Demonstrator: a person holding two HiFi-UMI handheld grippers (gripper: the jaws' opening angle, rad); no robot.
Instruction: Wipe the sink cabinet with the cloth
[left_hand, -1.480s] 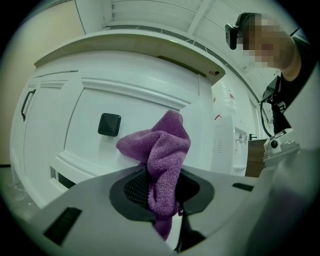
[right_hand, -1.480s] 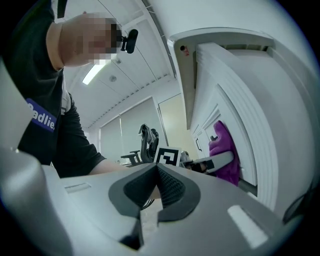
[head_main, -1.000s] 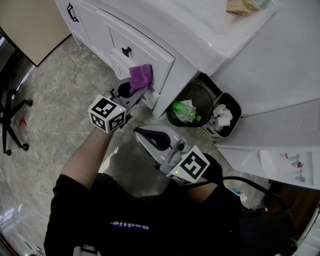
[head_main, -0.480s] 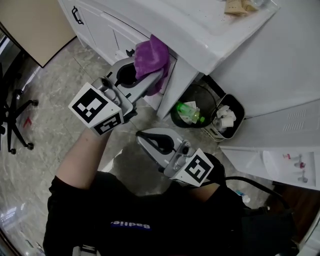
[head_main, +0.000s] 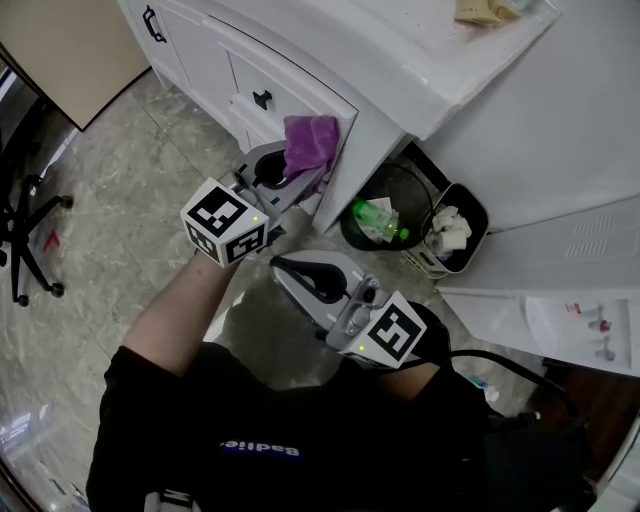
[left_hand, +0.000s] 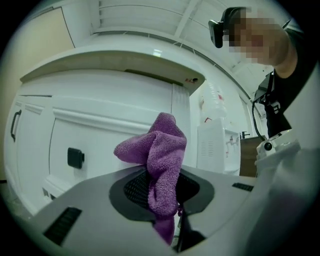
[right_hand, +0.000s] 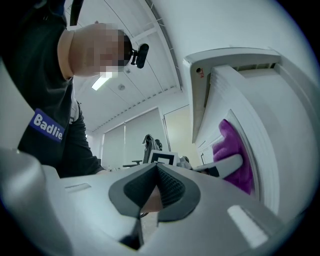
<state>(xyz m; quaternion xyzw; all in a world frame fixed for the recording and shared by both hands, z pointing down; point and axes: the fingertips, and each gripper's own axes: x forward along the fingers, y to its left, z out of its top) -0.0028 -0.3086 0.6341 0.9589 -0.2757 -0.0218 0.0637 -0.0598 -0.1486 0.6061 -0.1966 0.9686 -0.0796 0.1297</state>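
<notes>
The left gripper (head_main: 290, 172) sits just above the middle of the head view, its jaws closed tight on a purple cloth (head_main: 310, 143). In the left gripper view the cloth (left_hand: 161, 150) is pinched between the dark pads and bunches up above them. The cloth lies against the white front of the sink cabinet (head_main: 300, 85), near its right edge and right of a small black knob (head_main: 263, 99). A black handle (head_main: 154, 22) shows on a door at the upper left.

The right gripper (head_main: 298, 272) is held lower, near the centre of the head view and apart from the cabinet. Its jaws are pressed together with nothing between them (right_hand: 155, 192).

Right of the cabinet stands a round black bin (head_main: 352, 238) holding a green bottle (head_main: 378, 218), with a smaller bin (head_main: 474, 238) of crumpled paper just beside it.

The only readable writing is white lettering, "Badlie" (right_hand: 48, 127), on the person's dark shirt at the left of the right gripper view.
</notes>
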